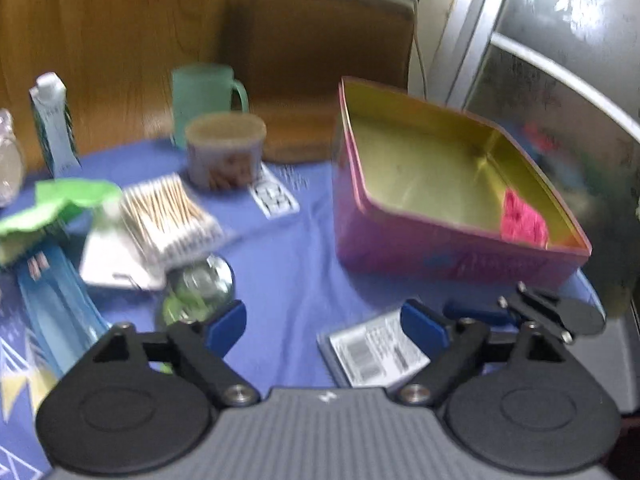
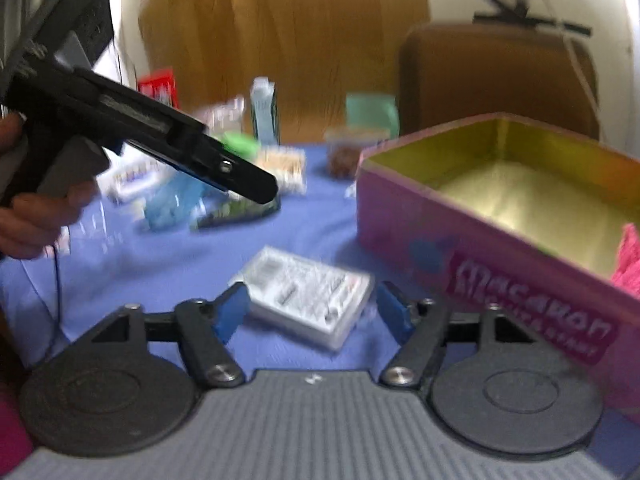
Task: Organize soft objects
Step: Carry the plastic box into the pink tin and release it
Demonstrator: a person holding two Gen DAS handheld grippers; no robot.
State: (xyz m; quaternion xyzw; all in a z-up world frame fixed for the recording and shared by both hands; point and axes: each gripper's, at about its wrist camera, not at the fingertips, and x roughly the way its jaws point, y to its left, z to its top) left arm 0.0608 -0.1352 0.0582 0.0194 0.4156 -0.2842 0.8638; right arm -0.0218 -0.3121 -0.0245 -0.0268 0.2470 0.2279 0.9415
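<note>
While your bench (image 1: 288, 280) wears blue cloth before wood panelling, the pink tin (image 2: 480, 248) reads "Macaron"; a pink soft item (image 1: 522, 222) sits inside; both hand-held grippers (image 1: 324, 330) (image 2: 306, 308) gape empty.

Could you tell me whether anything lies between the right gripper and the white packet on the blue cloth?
Nothing visible does. The right gripper is open, and the white packet lies just ahead on the cloth between its fingers, untouched. The pink tin stands off to the side.

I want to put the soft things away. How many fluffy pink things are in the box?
1. A pink fluffy cloth sits in a near corner of the pink tin box. The near wall could hide more.
</note>
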